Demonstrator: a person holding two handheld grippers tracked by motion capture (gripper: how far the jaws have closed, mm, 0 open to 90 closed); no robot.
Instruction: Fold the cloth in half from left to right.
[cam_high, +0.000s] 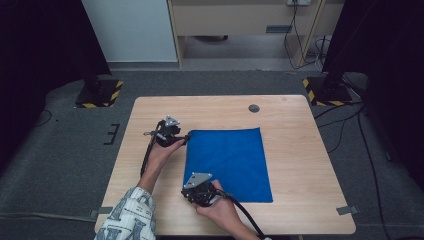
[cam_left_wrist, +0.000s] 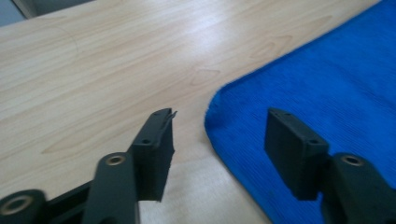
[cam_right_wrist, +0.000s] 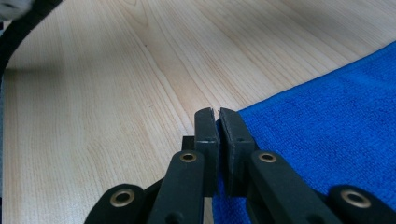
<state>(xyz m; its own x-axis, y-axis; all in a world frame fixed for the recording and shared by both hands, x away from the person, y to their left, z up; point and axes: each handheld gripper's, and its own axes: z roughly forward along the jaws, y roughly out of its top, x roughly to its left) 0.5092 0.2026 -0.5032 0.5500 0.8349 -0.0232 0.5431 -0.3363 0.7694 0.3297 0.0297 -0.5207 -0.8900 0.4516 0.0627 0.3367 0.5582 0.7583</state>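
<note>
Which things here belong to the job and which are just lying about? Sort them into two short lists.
In the job:
blue cloth
left gripper, open at the cloth's far left corner
right gripper, shut on the cloth's near left corner

Lying about:
table
round hole cover
yellow-black stand feet
floor cables

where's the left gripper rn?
High view: left gripper sits at the blue cloth's far-left corner on the table; jaws apart, straddling that corner.
</note>
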